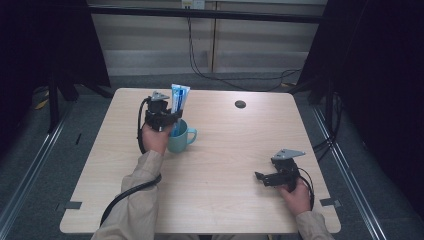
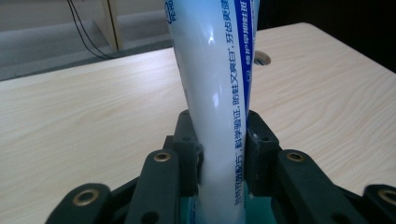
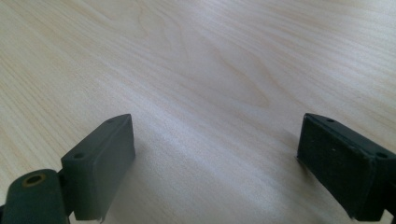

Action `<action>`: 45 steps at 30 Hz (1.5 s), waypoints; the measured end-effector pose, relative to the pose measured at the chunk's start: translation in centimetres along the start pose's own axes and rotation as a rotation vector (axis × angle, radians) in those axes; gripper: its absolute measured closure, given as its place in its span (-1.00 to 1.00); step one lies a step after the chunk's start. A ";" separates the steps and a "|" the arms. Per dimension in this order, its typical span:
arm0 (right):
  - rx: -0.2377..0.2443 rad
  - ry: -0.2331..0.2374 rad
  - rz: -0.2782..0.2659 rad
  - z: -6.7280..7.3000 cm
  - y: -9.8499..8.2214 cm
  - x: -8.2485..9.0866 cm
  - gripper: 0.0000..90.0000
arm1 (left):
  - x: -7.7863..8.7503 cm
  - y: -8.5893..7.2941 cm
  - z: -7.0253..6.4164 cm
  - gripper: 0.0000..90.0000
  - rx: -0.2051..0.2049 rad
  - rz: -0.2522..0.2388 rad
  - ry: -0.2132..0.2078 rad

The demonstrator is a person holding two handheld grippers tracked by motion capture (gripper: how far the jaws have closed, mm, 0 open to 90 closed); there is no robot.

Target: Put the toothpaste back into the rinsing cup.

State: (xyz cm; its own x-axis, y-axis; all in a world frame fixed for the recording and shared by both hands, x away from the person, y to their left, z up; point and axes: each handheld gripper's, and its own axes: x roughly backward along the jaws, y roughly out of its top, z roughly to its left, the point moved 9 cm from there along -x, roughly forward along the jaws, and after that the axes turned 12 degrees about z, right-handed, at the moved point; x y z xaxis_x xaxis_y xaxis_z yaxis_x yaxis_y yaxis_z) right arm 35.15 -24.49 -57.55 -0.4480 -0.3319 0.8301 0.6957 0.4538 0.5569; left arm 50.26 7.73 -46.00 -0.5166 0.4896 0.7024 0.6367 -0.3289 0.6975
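Observation:
A white and blue toothpaste tube point(image 1: 179, 100) stands upright with its lower end inside a light blue mug point(image 1: 181, 137) on the left half of the table. My left gripper point(image 1: 170, 119) is shut on the tube just above the mug's rim. In the left gripper view the tube point(image 2: 217, 88) rises between the two black pads, which press on both its sides; my left gripper point(image 2: 223, 154) sits over the teal mug rim point(image 2: 259, 205). My right gripper point(image 1: 260, 177) rests low at the table's right front, open, with bare wood between its jaws point(image 3: 215, 149).
The light wooden table point(image 1: 225, 145) has a round dark cable hole point(image 1: 240, 104) near its far edge. Black cables trail from both grippers. Dark curtains and metal stands flank the table, and cables run along the floor behind.

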 end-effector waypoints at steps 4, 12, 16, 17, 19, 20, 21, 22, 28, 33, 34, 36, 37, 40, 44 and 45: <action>0.000 0.000 0.000 0.0 0.0 0.0 -0.77 | -0.1 -0.3 0.3 0.57 0.005 0.025 0.012; -0.007 0.001 0.003 0.0 0.0 0.0 -0.77 | -0.1 -0.7 0.1 0.57 0.002 0.029 0.002; -0.007 0.001 0.003 0.0 0.0 0.0 -0.77 | 0.1 -1.0 0.0 0.57 -0.004 0.024 0.012; -0.008 0.001 0.003 0.0 0.0 0.0 -0.77 | 0.2 -1.1 -0.1 0.56 -0.004 0.022 0.010; -0.007 0.001 0.003 0.0 0.0 0.0 -0.77 | 0.5 -1.3 -0.1 0.55 -0.010 0.018 0.017; -0.007 0.001 0.003 0.0 0.0 0.0 -0.77 | 0.5 -1.3 -0.1 0.55 -0.006 0.016 0.015; -0.007 0.001 0.003 0.0 0.0 0.0 -0.77 | 0.6 -1.3 -0.2 0.55 -0.010 0.018 0.014; -0.007 0.001 0.003 0.0 0.0 0.0 -0.77 | 0.6 -1.4 -0.2 0.55 -0.017 0.018 0.017; -0.007 0.001 0.004 0.0 0.0 0.0 -0.77 | 0.9 -1.2 -0.5 0.46 -0.019 0.006 0.004; -0.008 0.000 0.004 0.0 0.0 0.0 -0.77 | 1.1 -0.8 -0.6 0.30 -0.030 0.026 0.006; -0.008 0.000 0.003 0.0 0.0 0.0 -0.77 | 1.1 -0.9 -0.6 0.30 -0.031 0.027 0.005; -0.009 0.001 0.004 0.0 0.0 0.0 -0.77 | 1.1 -1.0 -0.6 0.25 -0.028 0.029 0.014; -0.009 0.001 0.004 0.0 0.0 0.0 -0.77 | 1.1 -1.1 -0.5 0.25 -0.028 0.031 0.016; -0.008 0.001 0.004 0.0 0.0 0.0 -0.77 | 1.1 -1.2 -0.4 0.12 -0.023 0.033 0.025; -0.008 0.001 0.004 0.0 0.0 0.0 -0.77 | 1.3 -1.2 -0.4 0.04 -0.020 0.040 0.022; -0.008 0.001 0.003 0.0 0.0 0.0 -0.77 | 1.4 -1.2 -0.4 0.02 -0.025 0.045 0.024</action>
State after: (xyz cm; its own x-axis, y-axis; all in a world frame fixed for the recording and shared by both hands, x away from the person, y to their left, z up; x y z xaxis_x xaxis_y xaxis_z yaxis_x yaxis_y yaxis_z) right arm 35.13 -24.47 -57.55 -0.4451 -0.3310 0.8320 0.7017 0.4483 0.5538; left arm 48.56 8.47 -45.84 -0.5017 0.4545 0.7360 0.6453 -0.3700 0.6684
